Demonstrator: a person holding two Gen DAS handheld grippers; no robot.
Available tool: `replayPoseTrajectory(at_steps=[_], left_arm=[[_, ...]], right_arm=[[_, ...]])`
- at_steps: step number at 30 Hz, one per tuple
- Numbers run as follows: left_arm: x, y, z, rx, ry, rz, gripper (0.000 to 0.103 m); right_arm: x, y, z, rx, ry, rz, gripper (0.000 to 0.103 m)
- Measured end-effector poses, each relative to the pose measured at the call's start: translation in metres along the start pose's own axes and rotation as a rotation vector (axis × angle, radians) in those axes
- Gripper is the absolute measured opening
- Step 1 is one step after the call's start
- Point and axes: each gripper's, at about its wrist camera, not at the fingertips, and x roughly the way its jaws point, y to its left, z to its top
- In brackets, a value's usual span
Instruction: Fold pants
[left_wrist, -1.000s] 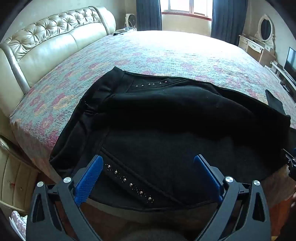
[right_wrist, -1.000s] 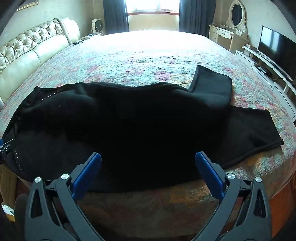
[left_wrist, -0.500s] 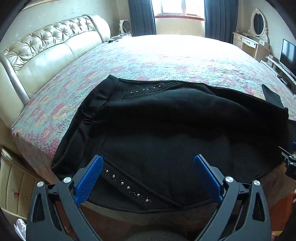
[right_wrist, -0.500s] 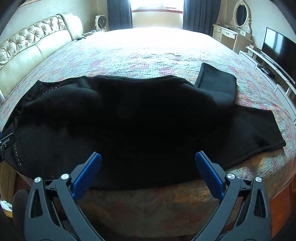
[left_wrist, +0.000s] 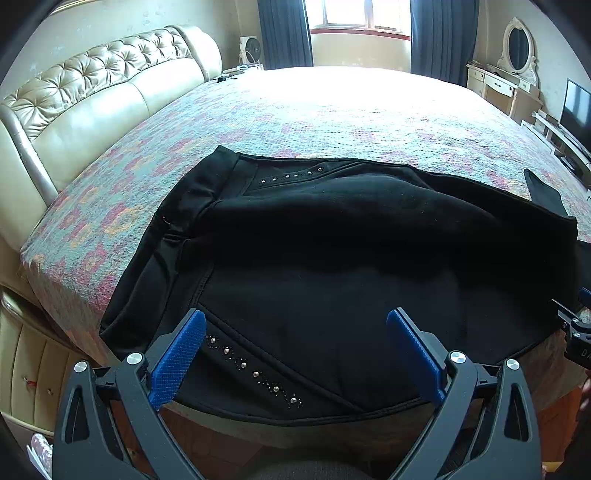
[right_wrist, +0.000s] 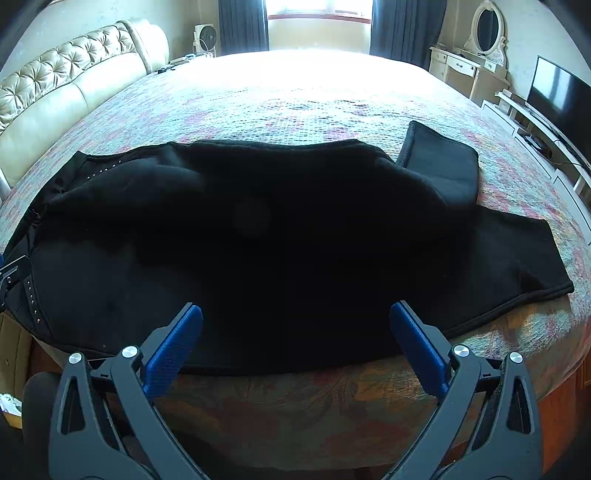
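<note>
Black pants (left_wrist: 332, 258) (right_wrist: 258, 236) lie flat across the near edge of a bed, waistband with metal studs to the left, legs to the right. One leg end (right_wrist: 439, 162) is folded back and sticks up; the other leg end (right_wrist: 517, 258) lies flat near the bed's right side. My left gripper (left_wrist: 295, 354) hovers open over the studded hip near the bed's front edge, holding nothing. My right gripper (right_wrist: 295, 343) is open above the pants' near edge at mid-leg, also empty. Each gripper's tip shows at the other view's margin.
The bed has a patterned quilt (left_wrist: 332, 122) and a tufted cream headboard (left_wrist: 92, 99) at left. A dresser with an oval mirror (right_wrist: 472, 66) and a TV (right_wrist: 557, 99) on a low stand line the right wall. A bedside cabinet (left_wrist: 26, 369) stands below left.
Both grippers have pulled back and risen slightly, so the pants appear a little farther away. The pants have not moved. Both grippers stay open.
</note>
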Motion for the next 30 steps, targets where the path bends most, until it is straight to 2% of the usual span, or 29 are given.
replayPoseTrajectory(at_steps=[30], left_arm=[[0.0000,-0.0001,-0.0001,-0.003,0.008,-0.015,0.097]], right_arm=[[0.0049,0.0055,-0.0020,-0.006,0.023,0.024,0.101]])
